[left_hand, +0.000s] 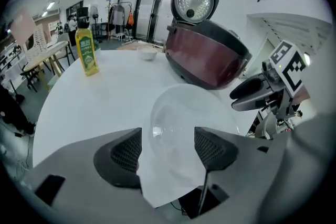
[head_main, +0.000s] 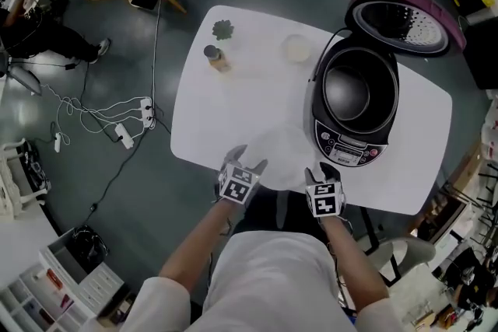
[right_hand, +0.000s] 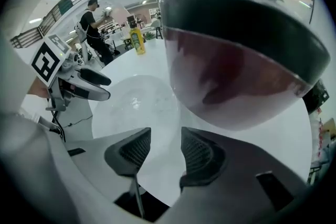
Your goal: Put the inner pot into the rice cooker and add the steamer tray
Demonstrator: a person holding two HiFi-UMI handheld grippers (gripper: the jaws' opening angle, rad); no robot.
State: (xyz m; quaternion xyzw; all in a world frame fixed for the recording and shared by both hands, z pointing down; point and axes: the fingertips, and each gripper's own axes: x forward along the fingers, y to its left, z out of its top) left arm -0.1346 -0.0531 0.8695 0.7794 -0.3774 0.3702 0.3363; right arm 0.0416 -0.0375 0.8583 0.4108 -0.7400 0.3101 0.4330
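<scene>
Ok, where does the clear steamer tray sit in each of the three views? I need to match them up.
Head view: steamer tray faint, lower centre, on the white table, left of the rice cooker front.
Left gripper view: tray at picture centre, in front of the cooker.
Right gripper view: tray left of centre, beside the cooker.
Shared landmark: the open-lidded rice cooker, right of the tray in every view.

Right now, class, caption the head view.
Both open, left gripper and right gripper flank a clear steamer tray beside the maroon rice cooker.
</scene>
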